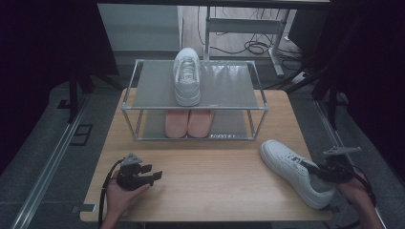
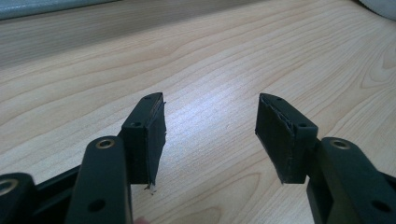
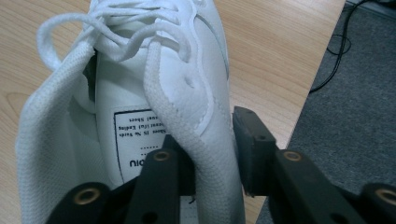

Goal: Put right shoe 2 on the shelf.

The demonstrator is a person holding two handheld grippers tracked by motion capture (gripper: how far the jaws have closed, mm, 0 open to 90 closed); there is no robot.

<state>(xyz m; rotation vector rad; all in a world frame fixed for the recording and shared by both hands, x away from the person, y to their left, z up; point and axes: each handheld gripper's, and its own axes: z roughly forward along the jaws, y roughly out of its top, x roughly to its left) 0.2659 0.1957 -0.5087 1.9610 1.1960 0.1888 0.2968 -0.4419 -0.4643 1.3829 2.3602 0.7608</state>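
Apparently mid-pickup, the right gripper [image 3: 212, 154] straddles the collar of the white sneaker [image 1: 293, 171] at five o'clock, seemingly not yet clamped, while the left gripper [image 2: 210, 135] gapes empty; next, squeeze and lift toward the shoe rack [image 1: 143, 93].

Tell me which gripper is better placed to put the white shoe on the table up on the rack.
Right: the right gripper already straddles the collar of the white shoe, while the left gripper is open over bare table.

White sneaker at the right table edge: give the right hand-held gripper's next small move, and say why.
Probably close the right hand-held gripper on the collar of the white sneaker. In the right gripper view one jaw sits inside the shoe opening and the other outside the side wall, with a gap left at the outer pad. Its mate already stands on the rack's top shelf.
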